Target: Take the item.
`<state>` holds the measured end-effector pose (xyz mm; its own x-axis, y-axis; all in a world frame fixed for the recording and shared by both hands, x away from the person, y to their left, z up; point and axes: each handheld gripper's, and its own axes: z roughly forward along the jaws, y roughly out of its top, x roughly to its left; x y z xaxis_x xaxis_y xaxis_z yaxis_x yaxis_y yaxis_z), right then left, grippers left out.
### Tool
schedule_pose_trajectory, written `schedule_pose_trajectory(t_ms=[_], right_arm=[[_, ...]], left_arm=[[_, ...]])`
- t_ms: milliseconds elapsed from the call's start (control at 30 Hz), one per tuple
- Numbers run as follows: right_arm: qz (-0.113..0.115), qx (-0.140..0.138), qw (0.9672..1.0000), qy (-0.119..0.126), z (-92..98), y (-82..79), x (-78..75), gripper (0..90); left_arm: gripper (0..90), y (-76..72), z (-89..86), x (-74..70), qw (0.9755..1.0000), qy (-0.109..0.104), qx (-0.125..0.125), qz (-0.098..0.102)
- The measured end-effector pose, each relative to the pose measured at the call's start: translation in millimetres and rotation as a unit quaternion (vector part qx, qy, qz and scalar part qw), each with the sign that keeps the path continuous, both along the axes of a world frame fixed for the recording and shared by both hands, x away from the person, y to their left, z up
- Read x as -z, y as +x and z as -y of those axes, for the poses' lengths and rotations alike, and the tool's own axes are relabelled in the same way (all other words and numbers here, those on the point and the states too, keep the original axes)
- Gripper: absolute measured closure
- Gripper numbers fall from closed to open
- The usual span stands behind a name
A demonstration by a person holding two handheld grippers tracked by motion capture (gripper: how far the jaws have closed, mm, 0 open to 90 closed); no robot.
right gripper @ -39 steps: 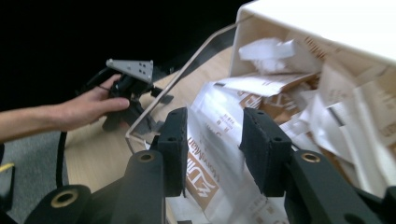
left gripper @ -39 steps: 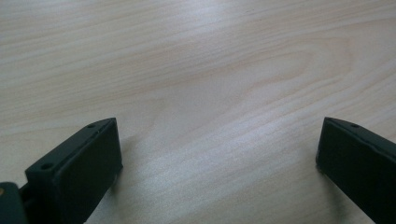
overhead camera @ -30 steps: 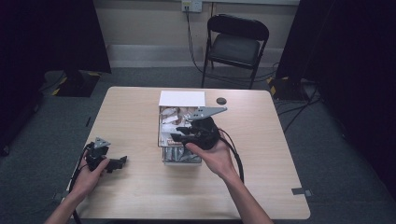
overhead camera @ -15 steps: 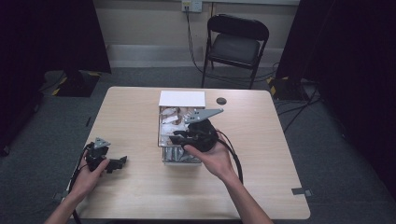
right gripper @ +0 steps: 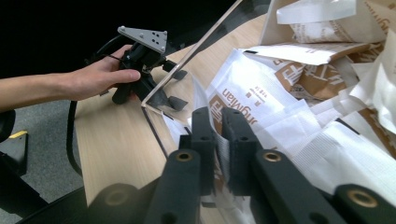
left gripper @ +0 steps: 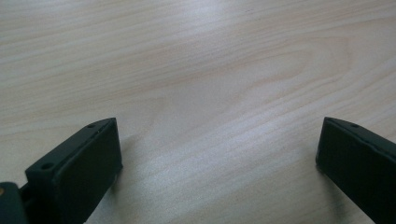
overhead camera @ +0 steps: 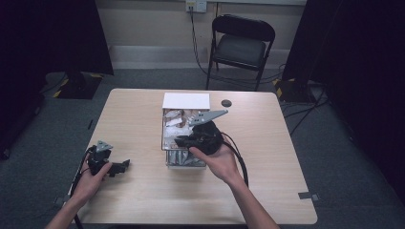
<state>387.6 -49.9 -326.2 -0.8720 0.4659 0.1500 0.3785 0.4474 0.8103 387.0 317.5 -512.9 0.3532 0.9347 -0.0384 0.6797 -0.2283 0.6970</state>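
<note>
Pale wooden table [overhead camera: 138, 119] at the frame's centre carries a clear box [overhead camera: 168, 143] of paper packets, where the right tongs [right gripper: 219, 140], jaws just closing, pinch one packet [right gripper: 223, 154], while the left tongs [left gripper: 217, 163] gape wide at lower left.

Right hand-held gripper [right gripper: 219, 126] jaws just closed, pinched together; left hand-held gripper [left gripper: 219, 154] jaws wide apart, left hand [overhead camera: 88, 181] low.

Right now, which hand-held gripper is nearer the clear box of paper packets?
The right hand-held gripper: it is inside the clear box, shut on a paper packet. The left hand-held gripper rests on the table, well off to the box's left.
</note>
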Motion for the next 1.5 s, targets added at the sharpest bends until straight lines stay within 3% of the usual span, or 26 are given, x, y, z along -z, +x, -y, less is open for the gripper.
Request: schedule_pose_trajectory(t_ms=[267,500,633,1500], right_arm=[[-0.007,0.007,0.9999,0.01,5.4,0.7,-0.1,89.6],[0.002,0.011,0.9997,0.022,8.7,-0.1,-3.8,89.9],[0.006,-0.002,0.9995,0.031,11.3,0.9,-5.0,90.0],[0.025,0.013,0.9973,0.068,24.9,0.9,-17.7,90.0]], left_arm=[[0.0,0.0,0.0,0.0,1.0,-0.001,0.0,0.0],[0.0,-0.1,0.0,0.0,1.0,0.0,0.0,0.0],[0.0,-0.2,0.0,0.0,1.0,-0.001,0.001,0.0],[0.0,-0.2,0.0,0.0,1.0,-0.001,0.001,0.0]])
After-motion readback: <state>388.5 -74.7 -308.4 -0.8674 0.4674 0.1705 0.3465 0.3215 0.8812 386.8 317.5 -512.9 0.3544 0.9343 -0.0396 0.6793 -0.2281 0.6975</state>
